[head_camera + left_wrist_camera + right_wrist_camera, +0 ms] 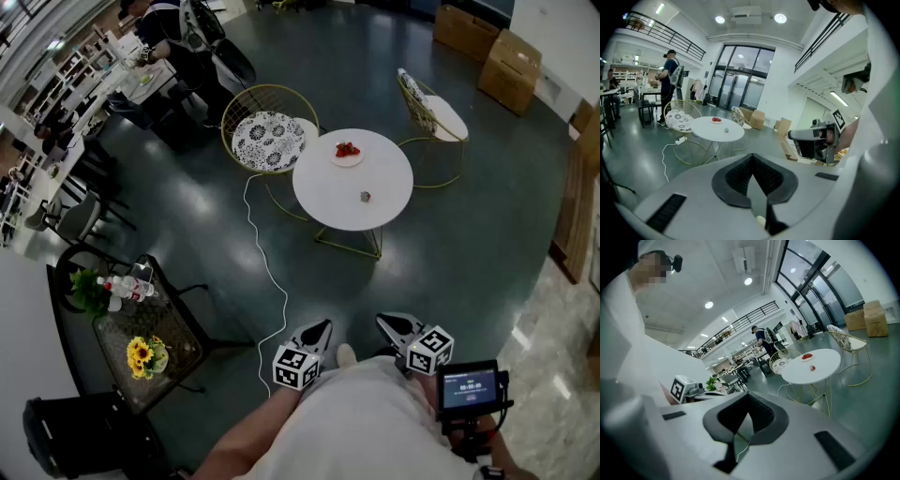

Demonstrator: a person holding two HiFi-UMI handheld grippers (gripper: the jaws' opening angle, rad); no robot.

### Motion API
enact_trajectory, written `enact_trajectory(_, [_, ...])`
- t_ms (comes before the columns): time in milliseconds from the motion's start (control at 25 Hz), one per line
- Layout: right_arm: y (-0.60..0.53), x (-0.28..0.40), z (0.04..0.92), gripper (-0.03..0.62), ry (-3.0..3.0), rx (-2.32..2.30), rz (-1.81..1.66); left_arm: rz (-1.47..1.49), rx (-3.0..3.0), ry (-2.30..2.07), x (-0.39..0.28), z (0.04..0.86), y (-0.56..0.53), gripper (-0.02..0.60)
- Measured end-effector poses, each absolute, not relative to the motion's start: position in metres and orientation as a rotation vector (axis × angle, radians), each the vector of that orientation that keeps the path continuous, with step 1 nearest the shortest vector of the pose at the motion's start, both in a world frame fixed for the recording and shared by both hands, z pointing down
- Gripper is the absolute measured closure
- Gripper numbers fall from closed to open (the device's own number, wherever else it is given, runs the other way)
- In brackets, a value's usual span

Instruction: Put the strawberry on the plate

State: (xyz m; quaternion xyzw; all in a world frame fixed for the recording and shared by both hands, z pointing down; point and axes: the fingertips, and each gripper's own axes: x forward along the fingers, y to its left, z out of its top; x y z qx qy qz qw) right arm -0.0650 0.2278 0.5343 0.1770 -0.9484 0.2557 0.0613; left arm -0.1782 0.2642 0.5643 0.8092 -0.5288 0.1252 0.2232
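Observation:
Far ahead stands a round white table (375,211). On its far side a small plate (347,153) holds red strawberries. One small loose strawberry (365,196) lies near the table's middle, apart from the plate. Both grippers are held low against the person's body, well short of the table. My left gripper (317,335) is shut with nothing in it, and so is my right gripper (394,328). The left gripper view shows its jaws (751,156) meeting, with the table (705,131), plate (716,120) and strawberry (725,130) beyond. The right gripper (748,396) looks at the table (820,372), plate (806,356) and strawberry (812,367).
A wire chair with a patterned cushion (269,139) stands left of the table, and another chair (431,111) on its right. A white cable (267,272) runs across the dark floor. A black side table with flowers (141,352) is at the left. Cardboard boxes (511,70) sit far right.

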Motion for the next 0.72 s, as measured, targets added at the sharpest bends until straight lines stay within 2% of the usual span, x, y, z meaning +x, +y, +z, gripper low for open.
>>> enact_trajectory(320, [0.353,0.031,0.527,0.586,-2.785,0.650,0.823,0.316,2.286,-1.251,-0.072,0.537,0.374,0.574])
enact_trajectory(720, [0.374,0.076,0.513,0.586,-2.812,0.622,0.822,0.293,2.238,-1.365,-0.027,0.545,0.403,0.574])
